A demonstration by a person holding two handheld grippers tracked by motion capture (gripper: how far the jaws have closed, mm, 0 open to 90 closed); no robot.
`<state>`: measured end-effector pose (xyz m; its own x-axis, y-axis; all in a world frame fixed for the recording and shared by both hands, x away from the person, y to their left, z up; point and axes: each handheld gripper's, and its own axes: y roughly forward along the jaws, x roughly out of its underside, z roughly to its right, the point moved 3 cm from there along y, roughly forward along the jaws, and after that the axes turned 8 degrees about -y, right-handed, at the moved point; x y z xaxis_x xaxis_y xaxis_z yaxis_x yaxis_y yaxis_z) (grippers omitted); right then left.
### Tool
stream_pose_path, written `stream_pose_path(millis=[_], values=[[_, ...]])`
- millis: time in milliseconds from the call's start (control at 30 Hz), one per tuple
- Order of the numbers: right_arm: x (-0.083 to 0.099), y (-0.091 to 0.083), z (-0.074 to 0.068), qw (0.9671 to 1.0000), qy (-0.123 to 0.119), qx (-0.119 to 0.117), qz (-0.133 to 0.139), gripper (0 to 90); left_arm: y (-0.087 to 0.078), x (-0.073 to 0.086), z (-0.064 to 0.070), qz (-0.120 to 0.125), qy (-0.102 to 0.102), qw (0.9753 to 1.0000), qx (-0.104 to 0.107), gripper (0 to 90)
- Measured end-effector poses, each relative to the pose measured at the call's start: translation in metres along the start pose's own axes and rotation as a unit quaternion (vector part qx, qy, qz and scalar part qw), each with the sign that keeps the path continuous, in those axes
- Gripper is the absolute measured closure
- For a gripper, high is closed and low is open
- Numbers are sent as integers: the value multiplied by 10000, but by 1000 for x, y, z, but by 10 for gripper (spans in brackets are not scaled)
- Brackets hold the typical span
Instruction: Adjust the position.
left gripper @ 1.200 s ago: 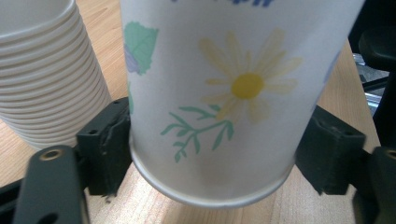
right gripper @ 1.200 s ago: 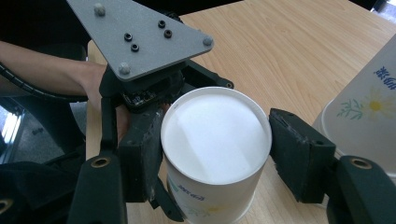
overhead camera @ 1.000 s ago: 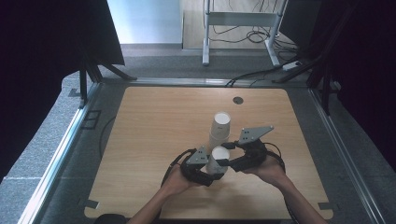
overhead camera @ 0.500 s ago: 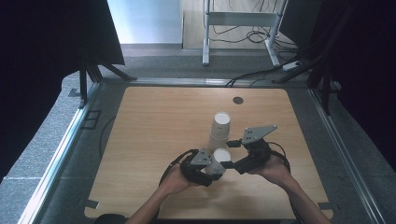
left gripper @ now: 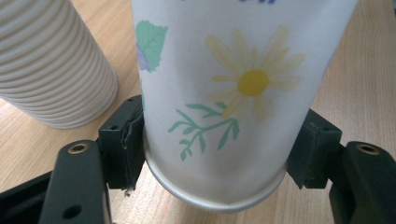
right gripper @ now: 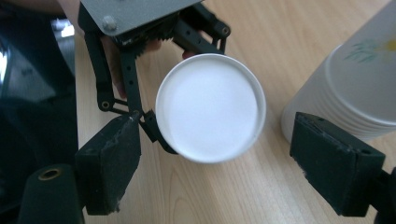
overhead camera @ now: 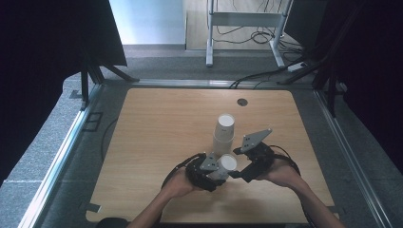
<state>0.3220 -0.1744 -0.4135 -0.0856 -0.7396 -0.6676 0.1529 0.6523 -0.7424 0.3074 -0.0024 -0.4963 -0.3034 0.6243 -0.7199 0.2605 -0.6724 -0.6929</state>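
While the flowered paper cup (left gripper: 219, 102) is being clenched near its base by the left gripper (overhead camera: 209, 171) — light, crushable — the right gripper (overhead camera: 247, 164) is being held released.

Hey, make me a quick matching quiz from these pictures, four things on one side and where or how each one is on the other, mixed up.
Things:
1. floral cup
2. stack of cups
3. right hand-held gripper
4. small dark disc

States:
A. open, jaws either side of a cup's rim
B. far on the table, alone
C. clamped in the left hand-held gripper
D. standing upright mid-table

Pairs: 1-C, 2-D, 3-A, 4-B
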Motion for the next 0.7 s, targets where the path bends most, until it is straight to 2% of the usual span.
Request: stream_pose_path(millis=[67,133,167,267,333,367,400,700], values=[[-2,4,-1,9997,-108,-39,-214,165,1,1,1,-50,33,10000,-12,309],[-5,9,-1,9987,-201,-74,-455,166,4,1,3,-6,-35,10000,-9,309],[-6,11,0,9983,-246,-103,-526,166,3,1,3,-69,39,10000,-13,308],[-9,20,-1,9948,-358,-185,-935,174,4,1,3,-118,79,9999,19,308],[-10,24,-1,9928,-431,-209,-1095,176,5,1,4,-111,64,9999,18,309],[-11,25,-1,9921,-455,-222,-1147,178,5,1,4,-110,62,9999,21,309],[-12,27,-2,9914,-469,-229,-1196,182,5,1,3,-187,143,9997,23,308],[-20,40,-5,9850,-709,-363,-1530,256,5,1,5,-158,74,9998,34,309]])
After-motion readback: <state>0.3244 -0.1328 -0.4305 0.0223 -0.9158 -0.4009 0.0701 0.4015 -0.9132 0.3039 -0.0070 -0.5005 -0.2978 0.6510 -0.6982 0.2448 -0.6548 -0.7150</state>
